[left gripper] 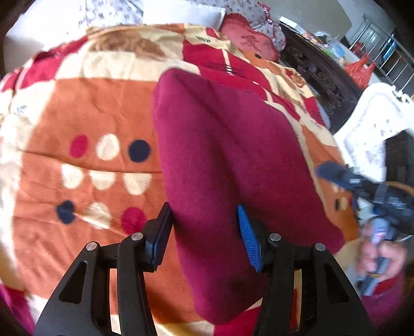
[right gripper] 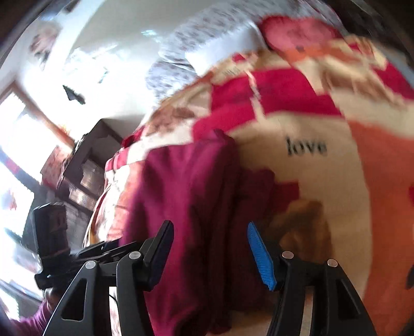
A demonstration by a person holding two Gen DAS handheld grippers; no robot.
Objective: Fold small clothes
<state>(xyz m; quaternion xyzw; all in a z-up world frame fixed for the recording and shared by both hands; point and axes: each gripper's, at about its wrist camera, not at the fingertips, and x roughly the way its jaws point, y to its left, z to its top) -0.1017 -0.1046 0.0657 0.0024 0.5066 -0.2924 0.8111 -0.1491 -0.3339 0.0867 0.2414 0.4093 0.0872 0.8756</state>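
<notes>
A dark red fleece garment [left gripper: 222,160] lies folded in a long strip on a patterned blanket [left gripper: 85,103]. My left gripper [left gripper: 204,214] is open, its jaws wide apart over the near end of the garment, with nothing held. In the right wrist view the same garment [right gripper: 186,196] lies on the blanket [right gripper: 336,181]. My right gripper [right gripper: 209,232] is open above it and holds nothing. The right gripper also shows at the right edge of the left wrist view [left gripper: 336,175], beside the garment. The right view is blurred.
The blanket covers a bed. A pink pillow [left gripper: 248,38] and floral bedding [left gripper: 108,10] lie at the far end. Dark carved furniture [left gripper: 318,69] and a white cloth-covered item [left gripper: 375,116] stand right of the bed. A dark cabinet [right gripper: 85,160] stands beside a bright window [right gripper: 20,134].
</notes>
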